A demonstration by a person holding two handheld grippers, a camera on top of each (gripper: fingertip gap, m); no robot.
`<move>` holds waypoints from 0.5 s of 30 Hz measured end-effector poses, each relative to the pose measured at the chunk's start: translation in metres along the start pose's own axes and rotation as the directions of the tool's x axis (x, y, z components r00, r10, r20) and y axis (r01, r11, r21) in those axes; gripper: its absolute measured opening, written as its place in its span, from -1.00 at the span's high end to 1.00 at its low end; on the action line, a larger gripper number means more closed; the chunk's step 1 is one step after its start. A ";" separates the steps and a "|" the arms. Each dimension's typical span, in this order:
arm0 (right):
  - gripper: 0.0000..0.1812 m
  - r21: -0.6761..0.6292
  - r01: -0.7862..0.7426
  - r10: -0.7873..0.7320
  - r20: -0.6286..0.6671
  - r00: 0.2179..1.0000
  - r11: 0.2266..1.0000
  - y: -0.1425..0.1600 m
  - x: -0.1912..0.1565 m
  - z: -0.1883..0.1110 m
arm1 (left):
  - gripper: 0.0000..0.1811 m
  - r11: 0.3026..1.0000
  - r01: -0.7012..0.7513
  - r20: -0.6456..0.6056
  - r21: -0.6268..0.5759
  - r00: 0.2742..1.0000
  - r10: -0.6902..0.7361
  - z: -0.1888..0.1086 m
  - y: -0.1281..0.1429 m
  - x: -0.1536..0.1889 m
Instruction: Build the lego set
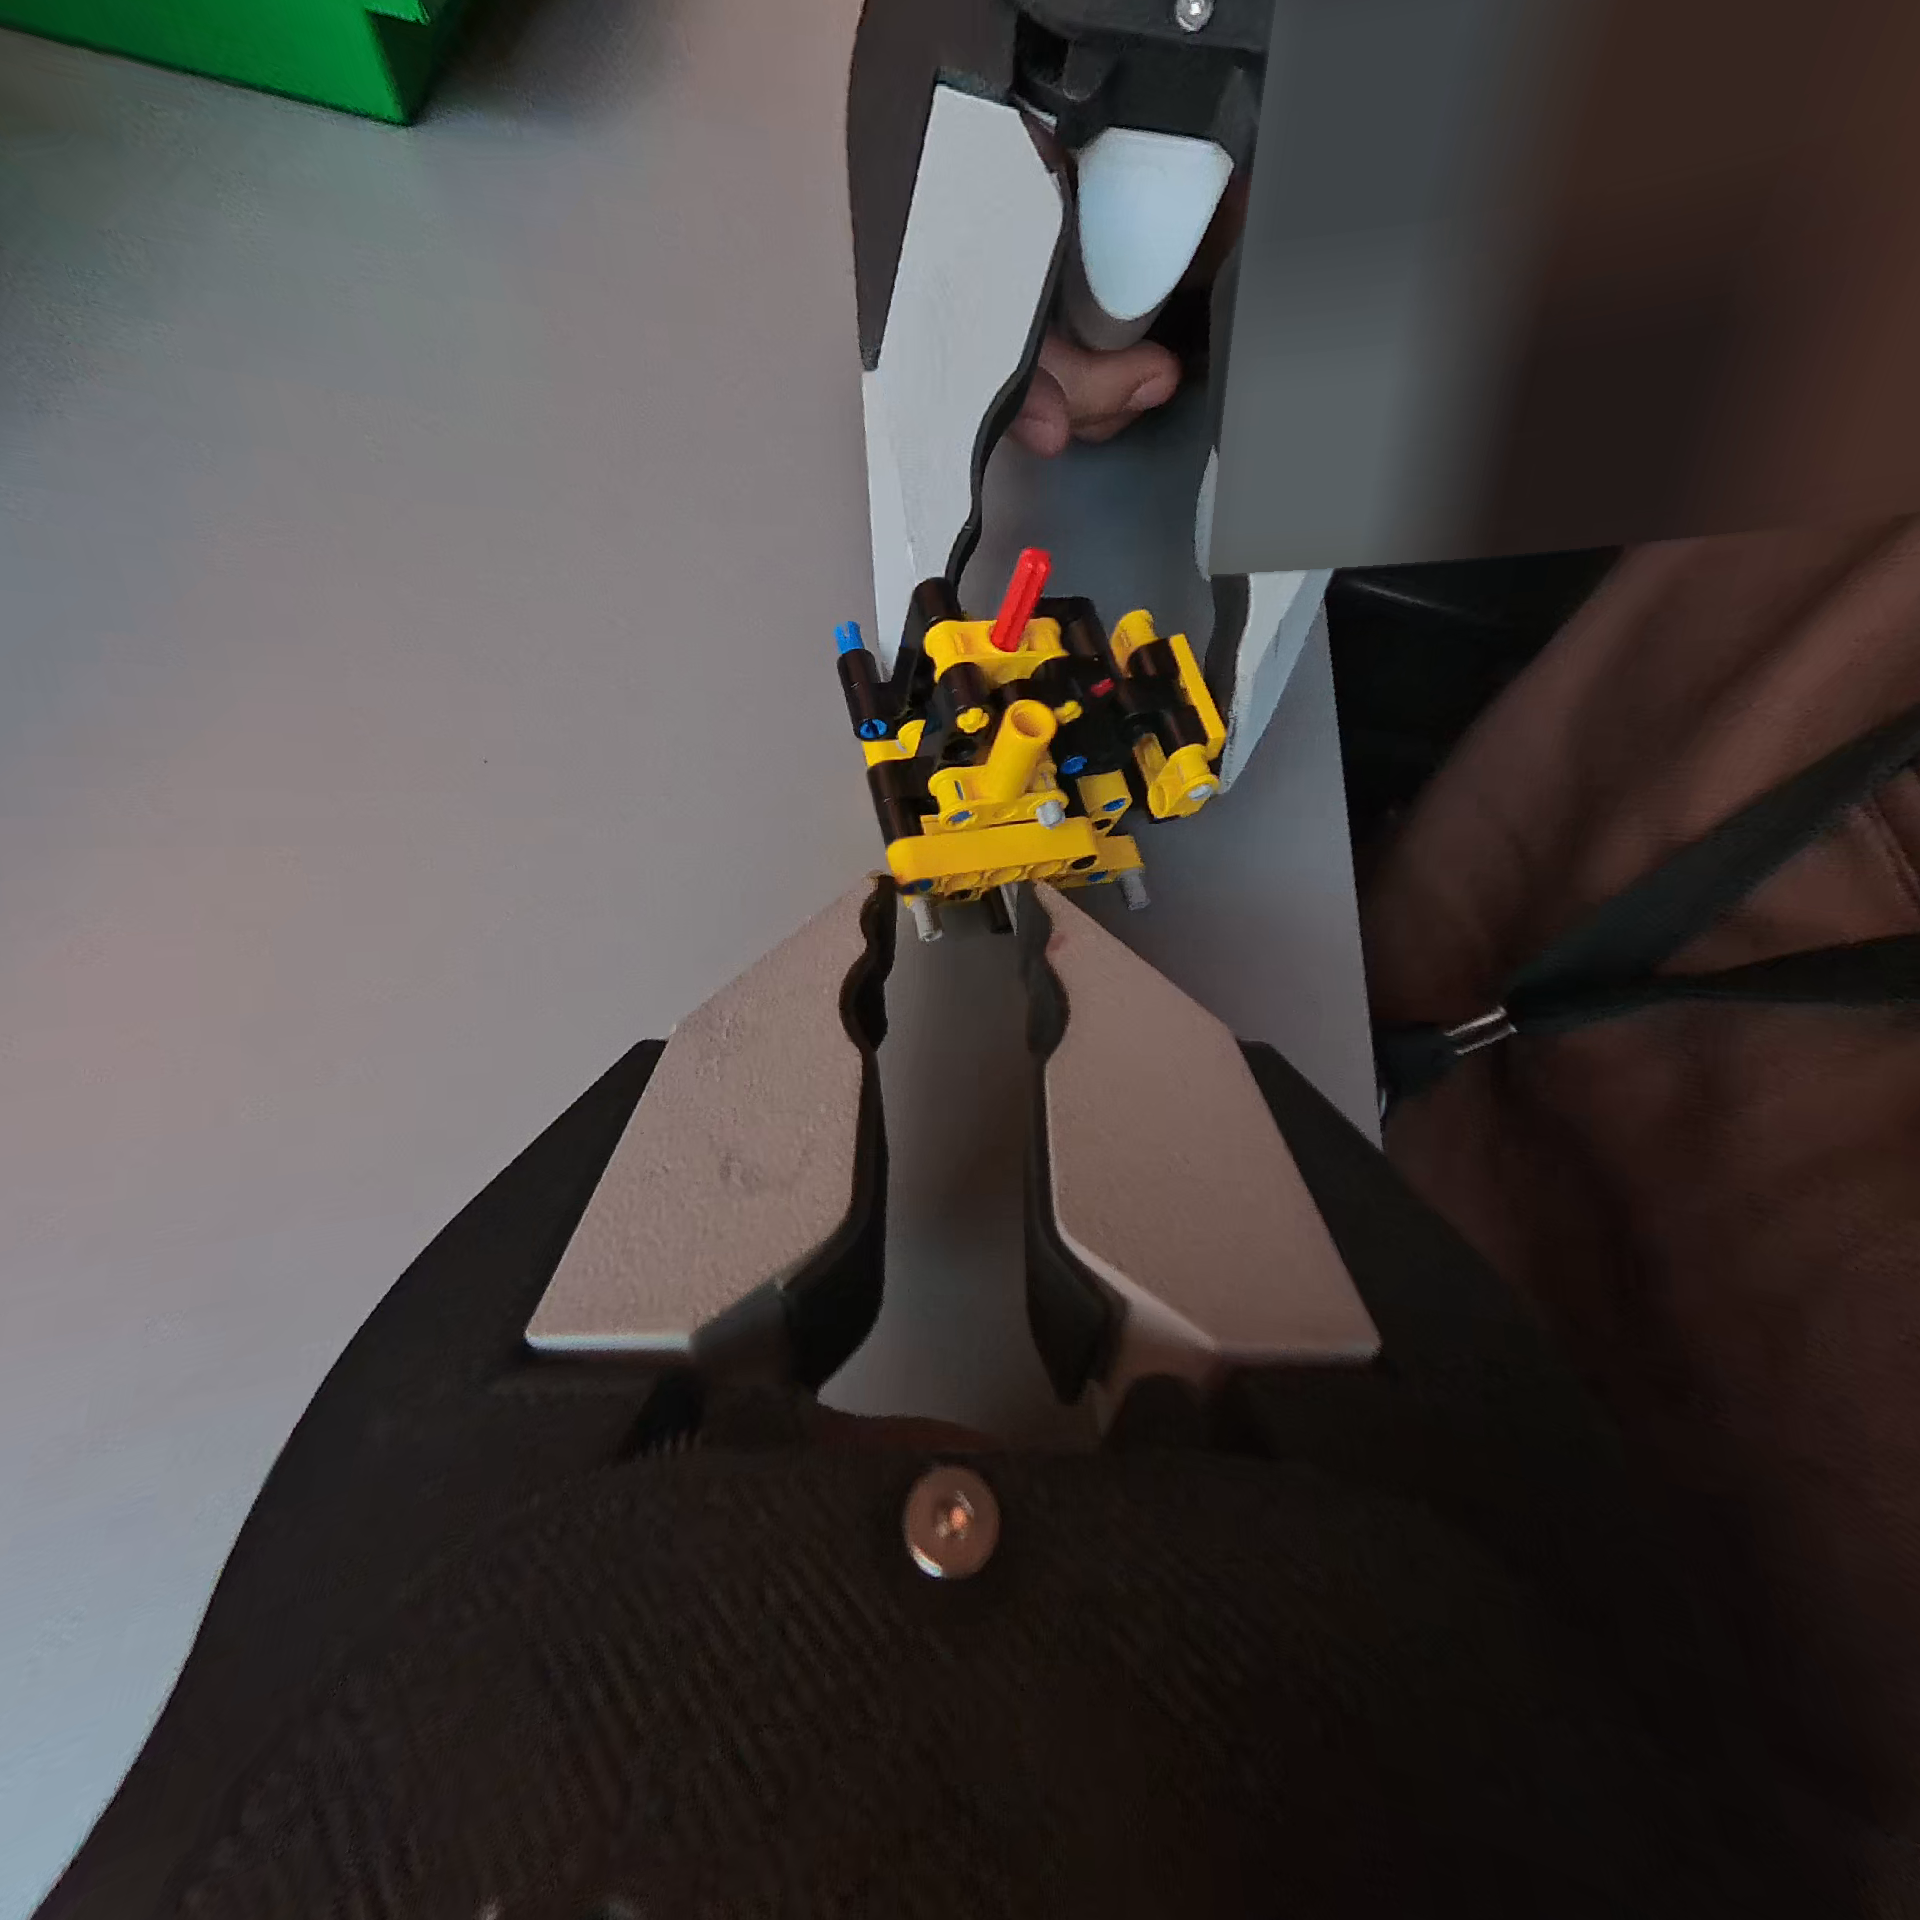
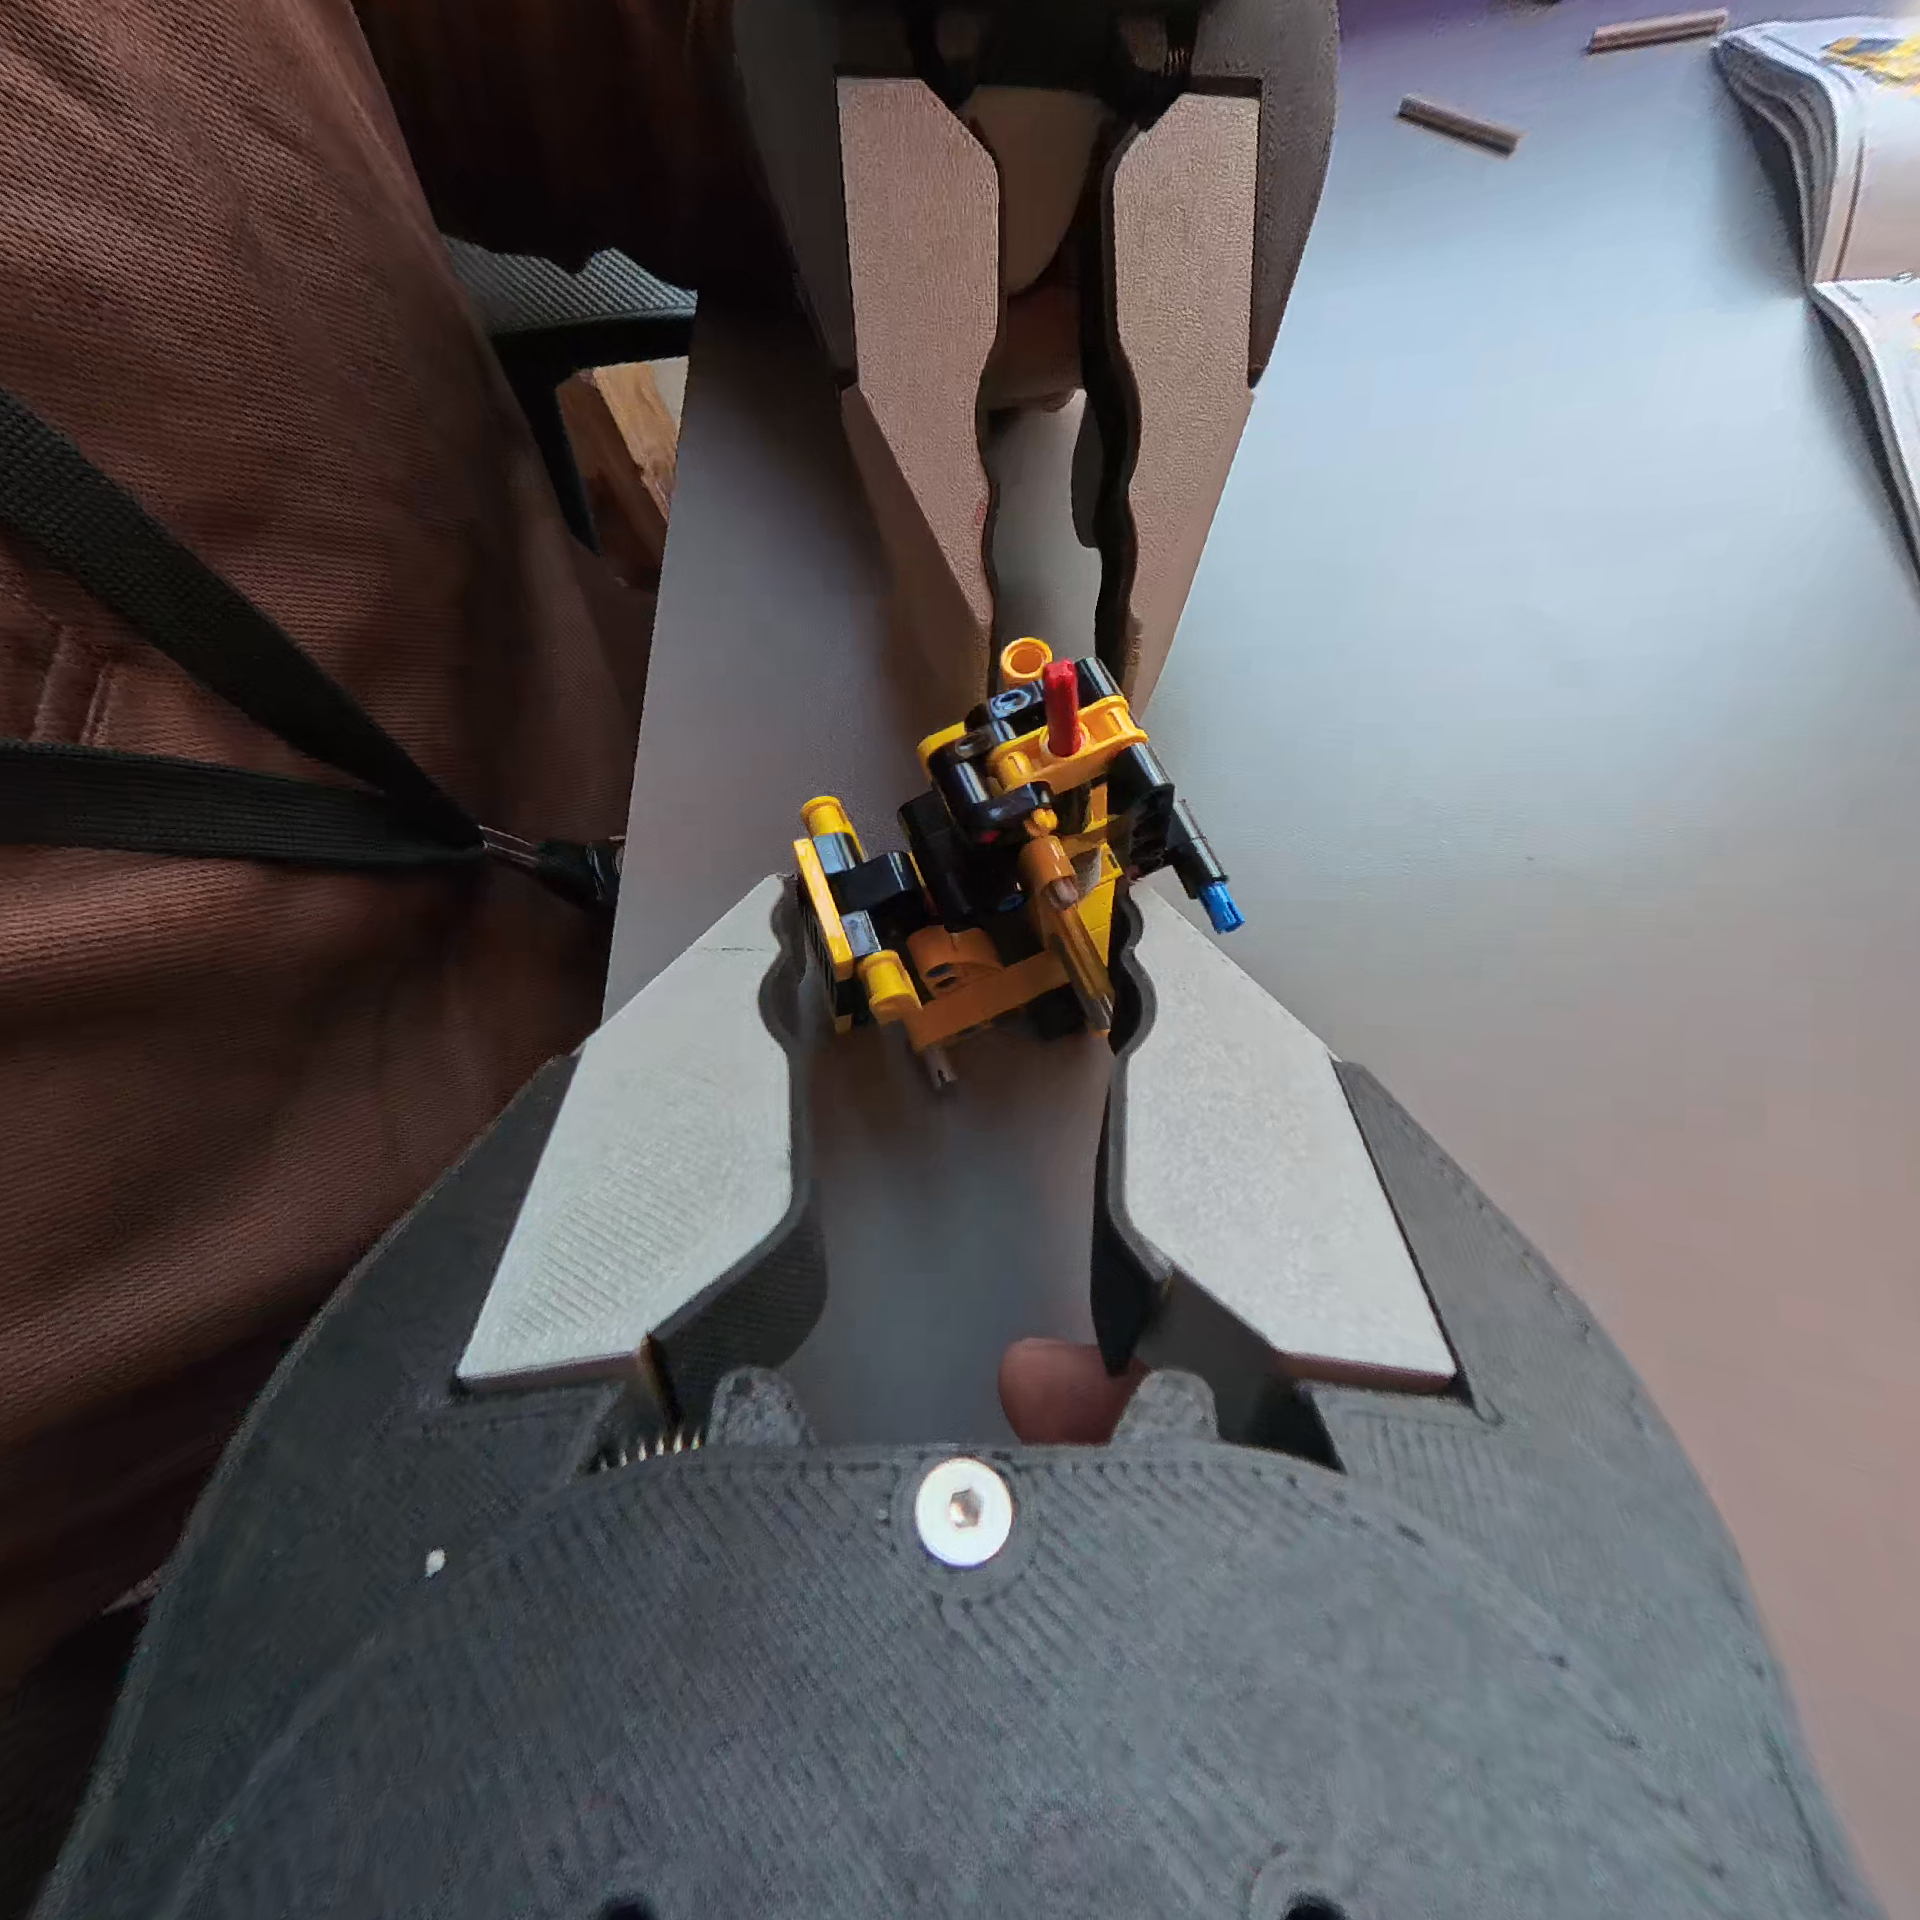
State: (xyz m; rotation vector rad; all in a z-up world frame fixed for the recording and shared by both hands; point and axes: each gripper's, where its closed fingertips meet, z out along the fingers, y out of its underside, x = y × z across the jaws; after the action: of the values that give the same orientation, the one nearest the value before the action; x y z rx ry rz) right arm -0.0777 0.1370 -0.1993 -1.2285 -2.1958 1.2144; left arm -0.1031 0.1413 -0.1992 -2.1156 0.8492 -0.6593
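The grey table (image 1: 364, 727) extends beneath and ahead of both grippers. A person in a brown garment (image 2: 208, 1039) crossed by black straps (image 2: 187, 810) sits to the left of the right gripper. A stack of printed booklets (image 2: 1829, 156) lies far ahead and to the right of the right gripper, with two dark strips (image 2: 1460, 123) on the table near it. A green box (image 1: 260, 52) sits far ahead and to the left of the left gripper.

The right gripper (image 2: 956, 956) is partly closed; its two fingers bracket the yellow-and-black lego assembly (image 2: 997, 883) and clamp it on both sides. The left gripper (image 1: 956, 899) faces it from the opposite end. Its jaws stand a narrow gap apart, with the tips at the near yellow beam of the lego assembly (image 1: 1039, 748). Whether those tips actually grip a part cannot be determined.

On the assembly, a red axle (image 1: 1018, 613) projects upward from the top. A blue pin (image 1: 850, 634) projects from a black connector just outside the right gripper's right finger.
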 end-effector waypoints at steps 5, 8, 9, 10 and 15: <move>0.38 0.022 -0.019 0.020 -0.008 1.000 1.000 -0.001 0.002 -0.004 | 0.75 1.000 0.008 0.001 0.027 1.000 -0.008 -0.003 -0.003 -0.001; 0.37 0.021 -0.017 0.017 -0.012 1.000 1.000 -0.001 0.003 -0.004 | 0.71 1.000 -0.004 0.005 0.015 1.000 0.004 -0.001 -0.002 0.000; 0.37 0.027 -0.015 0.015 -0.017 1.000 1.000 -0.001 0.004 -0.005 | 0.71 1.000 -0.010 0.009 0.016 1.000 0.010 -0.001 -0.002 0.000; 0.37 0.034 -0.014 0.015 -0.020 1.000 0.999 -0.002 0.004 -0.006 | 0.71 1.000 -0.010 0.010 0.017 1.000 0.010 -0.001 -0.002 0.000; 0.37 0.056 -0.008 0.009 -0.016 1.000 0.998 -0.004 0.004 -0.008 | 0.73 1.000 0.003 0.020 0.025 1.000 -0.003 -0.001 -0.004 -0.001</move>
State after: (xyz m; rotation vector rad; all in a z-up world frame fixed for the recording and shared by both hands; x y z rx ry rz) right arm -0.0769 0.1435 -0.1913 -1.2223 -2.1324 1.2564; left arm -0.1029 0.1438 -0.1960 -2.0979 0.8230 -0.6459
